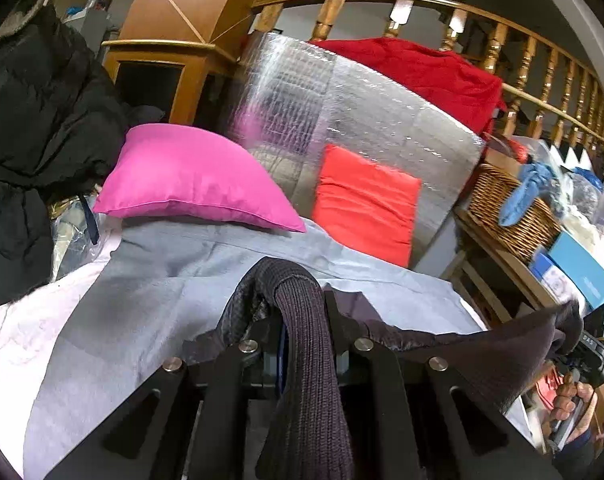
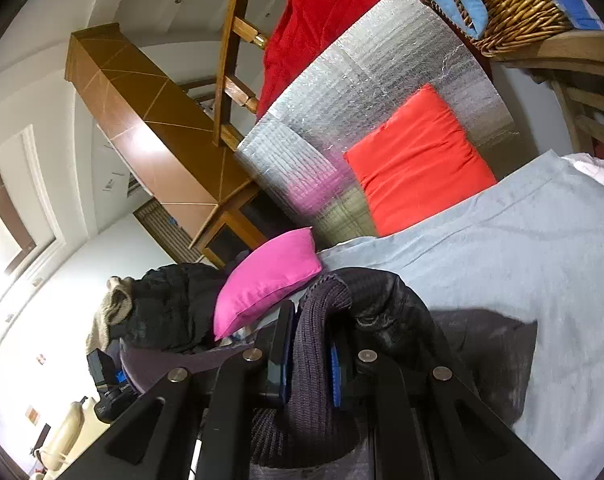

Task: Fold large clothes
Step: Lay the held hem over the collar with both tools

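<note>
Between the fingers of the left gripper (image 1: 302,320) a dark ribbed cuff (image 1: 306,344) is sitting pinched, and the right gripper (image 2: 312,344) is pinching a second ribbed cuff (image 2: 314,360) the same way, so both are clamping the jacket (image 2: 486,352) by its knit ends. From the left view the dark cloth is stretching taut across to the right hand (image 1: 574,404), and the rest is hanging or trailing over the bed (image 2: 542,240), lifted rather than lying flat. My guess is the risk is lying in the grip: each pair of fingers is biting only a narrow roll of stretchy knit, so a hard pull could be slipping a cuff free, or the slack body could be bunching and spoiling the fold line. Under it all a pale blue sheet (image 1: 150,280) is covering the bed, with a pink pillow (image 1: 190,180) and an orange cushion (image 1: 366,204) leaning at the far end against a silver foil panel (image 1: 382,120). Behind, a red cloth (image 1: 422,72) is draping over a wooden railing (image 1: 522,64), a wicker basket (image 1: 514,212) is crowding a shelf, and a black coat (image 1: 34,128) is hanging at one side.
</note>
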The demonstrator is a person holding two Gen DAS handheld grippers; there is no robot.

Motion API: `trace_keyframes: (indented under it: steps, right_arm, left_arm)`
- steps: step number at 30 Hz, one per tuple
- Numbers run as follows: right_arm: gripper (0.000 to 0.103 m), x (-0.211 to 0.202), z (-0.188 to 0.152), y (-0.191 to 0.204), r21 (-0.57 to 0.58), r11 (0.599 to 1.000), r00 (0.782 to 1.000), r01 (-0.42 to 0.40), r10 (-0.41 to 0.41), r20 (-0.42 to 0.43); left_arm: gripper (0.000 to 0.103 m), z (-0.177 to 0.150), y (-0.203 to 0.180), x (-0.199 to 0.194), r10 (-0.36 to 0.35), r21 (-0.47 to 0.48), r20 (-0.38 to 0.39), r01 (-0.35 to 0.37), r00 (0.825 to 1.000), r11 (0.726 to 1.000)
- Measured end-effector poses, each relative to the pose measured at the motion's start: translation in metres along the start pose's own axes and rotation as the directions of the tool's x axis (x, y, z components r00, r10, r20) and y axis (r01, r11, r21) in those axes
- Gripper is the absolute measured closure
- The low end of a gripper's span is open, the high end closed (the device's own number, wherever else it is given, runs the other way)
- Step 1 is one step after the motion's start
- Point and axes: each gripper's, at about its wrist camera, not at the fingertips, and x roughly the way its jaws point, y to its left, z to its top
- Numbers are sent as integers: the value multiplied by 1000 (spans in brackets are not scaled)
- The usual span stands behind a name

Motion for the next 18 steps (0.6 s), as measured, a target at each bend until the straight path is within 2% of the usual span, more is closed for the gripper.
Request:
trace_keyframes:
  steps: [5,11,18]
  right_arm:
    - [89,31,19,-14,-3,999,999,38,-38,-23]
    - [90,80,27,-38,6,996,993,92,-92,-74]
    - [91,116,42,-63,14,993,990,118,-117,-82]
  left_arm:
    - [87,8,13,39,39,-8,-35,-39,999,999]
    - [87,8,23,91,86,3,-90,-86,992,996]
    - [87,17,32,126,87,-11,-96,-89,992,996]
